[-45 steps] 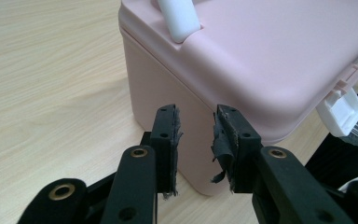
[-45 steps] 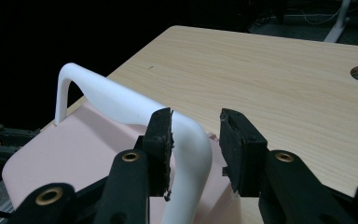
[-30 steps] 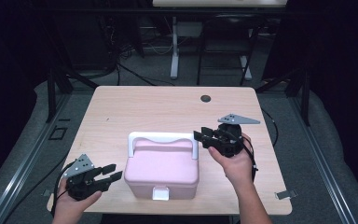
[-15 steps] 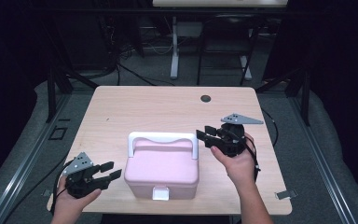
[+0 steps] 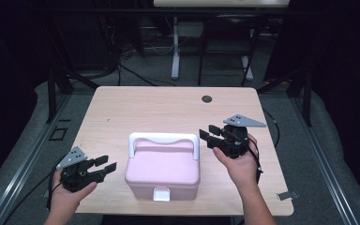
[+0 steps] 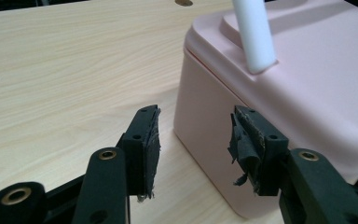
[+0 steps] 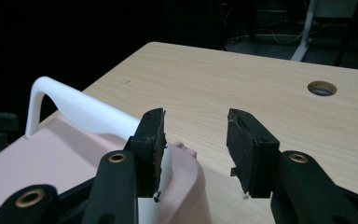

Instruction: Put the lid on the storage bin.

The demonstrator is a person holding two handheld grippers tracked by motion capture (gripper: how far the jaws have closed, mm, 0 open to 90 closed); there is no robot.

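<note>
A pink lidded box [image 5: 161, 168] with a white handle [image 5: 164, 139] upright over its lid and a white front latch stands at the table's near middle. My left gripper [image 5: 104, 165] hovers just left of the box, its jaws aimed at the box's left wall [image 6: 307, 93]. Those jaws have just been opening, with nothing between the pads [image 6: 151, 144]. My right gripper [image 5: 207, 137] sits at the box's right rear corner, beside the handle's right end [image 7: 74, 105]. Its jaws have also just been opening, and only bare table shows between them.
The light wooden table [image 5: 168, 108] has a round cable hole [image 5: 206, 99] near its far edge. Dark floor, metal rails and desk legs surround it. Both forearms come in from the near edge.
Both pairs of jaws stand a little wider than before. The hands have barely shifted and the box has stayed in place.
</note>
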